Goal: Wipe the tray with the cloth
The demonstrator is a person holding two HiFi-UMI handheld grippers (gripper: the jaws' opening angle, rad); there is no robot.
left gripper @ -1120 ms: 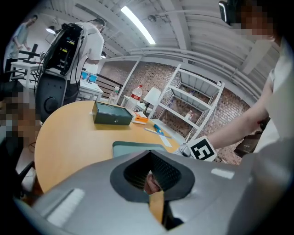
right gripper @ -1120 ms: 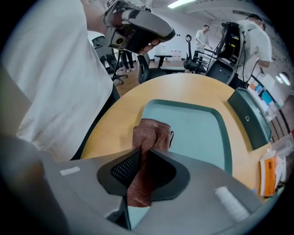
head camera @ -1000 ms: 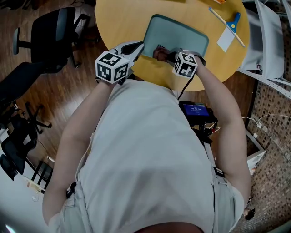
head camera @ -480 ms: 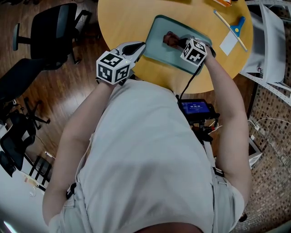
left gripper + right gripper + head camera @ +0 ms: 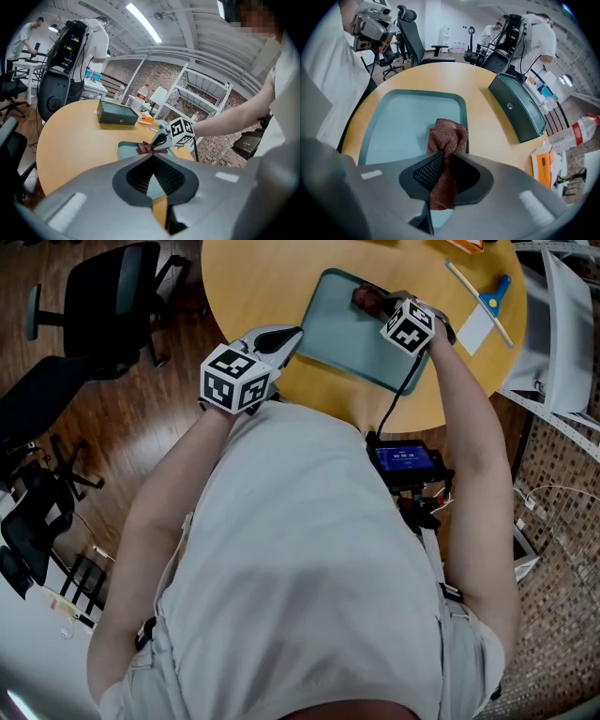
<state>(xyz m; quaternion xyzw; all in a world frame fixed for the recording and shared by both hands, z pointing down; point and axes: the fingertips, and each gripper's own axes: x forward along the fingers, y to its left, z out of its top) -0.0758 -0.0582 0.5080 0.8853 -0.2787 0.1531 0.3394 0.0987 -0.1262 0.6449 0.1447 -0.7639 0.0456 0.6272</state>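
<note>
One brown terry cloth [image 5: 447, 133]: being pinched by right gripper [image 5: 449, 161], bunched end lying on teal rectangular plastic tray [image 5: 403, 117] by its far rim. Good practice: pressing flat, overlapping strokes, working within tray rim. Left gripper [image 5: 151, 158]: jaws together, empty, hovering at tray's near corner.

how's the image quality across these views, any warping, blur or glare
Head view: evenly lit, fairly sharp, mild wide-angle look. Right gripper view: strong fisheye with dark corners, cloth and tray crisp. Left gripper view: same fisheye, bright ceiling light overhead, table edge curved.
</note>
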